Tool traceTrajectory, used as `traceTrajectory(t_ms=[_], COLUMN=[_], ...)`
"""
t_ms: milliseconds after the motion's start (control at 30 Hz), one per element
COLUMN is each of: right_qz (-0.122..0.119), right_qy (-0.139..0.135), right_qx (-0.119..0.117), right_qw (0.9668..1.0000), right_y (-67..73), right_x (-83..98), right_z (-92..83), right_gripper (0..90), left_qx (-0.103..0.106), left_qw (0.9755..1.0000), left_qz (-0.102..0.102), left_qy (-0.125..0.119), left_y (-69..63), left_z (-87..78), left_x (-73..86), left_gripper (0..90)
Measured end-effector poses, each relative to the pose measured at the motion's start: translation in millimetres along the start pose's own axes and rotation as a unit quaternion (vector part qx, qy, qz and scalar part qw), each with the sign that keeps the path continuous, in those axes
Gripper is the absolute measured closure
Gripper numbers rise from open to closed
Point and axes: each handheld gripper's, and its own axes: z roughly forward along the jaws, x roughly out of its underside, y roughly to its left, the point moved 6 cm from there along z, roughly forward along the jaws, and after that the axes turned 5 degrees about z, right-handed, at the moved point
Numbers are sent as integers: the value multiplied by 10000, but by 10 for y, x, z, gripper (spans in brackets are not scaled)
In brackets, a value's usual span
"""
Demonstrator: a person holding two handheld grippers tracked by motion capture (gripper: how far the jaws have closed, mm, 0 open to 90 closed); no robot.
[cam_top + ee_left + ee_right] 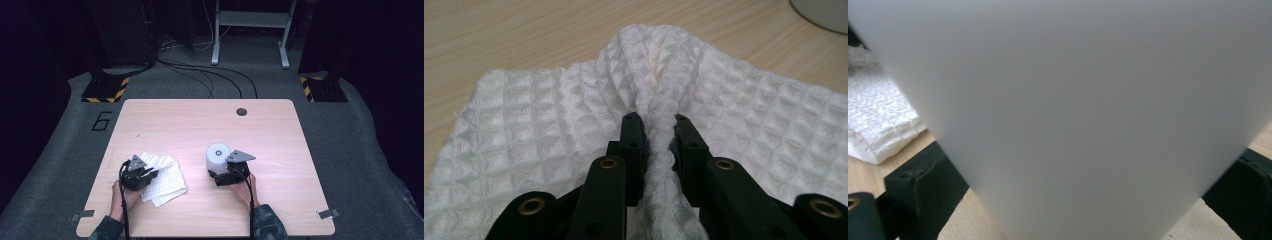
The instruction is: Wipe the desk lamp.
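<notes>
A white waffle-weave cloth [167,176] [539,115] lies crumpled on the left part of the wooden table [200,122]. My left gripper [151,174] [656,125] is shut on a pinched-up fold of it, and the fabric bunches between the two black jaws. A white cylinder [218,156] [1073,100] stands upright near the table's middle. My right gripper [216,175] [1083,190] comes at it from the near side, with one black jaw against each flank of its lower part. In the right gripper view the cloth [878,120] lies at the left.
A dark round hole [241,111] sits in the tabletop near the far edge. Cables run over the grey floor beyond the table, and yellow-and-black striped stand bases [106,90] sit at both far corners. The cylinder's base [824,12] edges into the left gripper view.
</notes>
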Motion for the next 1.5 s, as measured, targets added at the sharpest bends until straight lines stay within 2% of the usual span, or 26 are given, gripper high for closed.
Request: traceTrajectory(t_ms=[333,467,567,633,867,1133,1200,1367,1500], right_qz=[-18,-104,-107,-127,-163,-188,-186,-186,-168], right_qy=[-22,5,13,-17,8,19,15,13,1], right_qx=[40,46,57,115,107,120,126,125,125], right_qw=[10000,9999,9999,9999,9998,9997,9997,9997,9998], right_y=[3,7,8,6,10,13,12,14,16], right_x=[-5,-4,-2,-5,-2,1,1,2,3], right_z=[13,26,25,26,22,21,21,21,22], right_gripper=[41,56,60,62,66,69,69,69,69], left_qx=[44,102,104,104,120,254,312,400,513], left_qw=[9990,9983,9977,9970,9945,9912,9906,9880,9865], left_qz=[299,288,391,483,691,902,974,1191,1221], left_qy=[-326,-488,-541,-591,-779,-935,-911,-900,-968], left_y=[-83,-92,-111,-125,-192,-308,-349,-447,-530], left_z=[-216,-275,-318,-355,-453,-500,-505,-461,-412], left_x=[-287,-384,-461,-530,-742,-1011,-1068,-1209,-1300], left_gripper=[782,783,783,783,784,786,786,786,786])
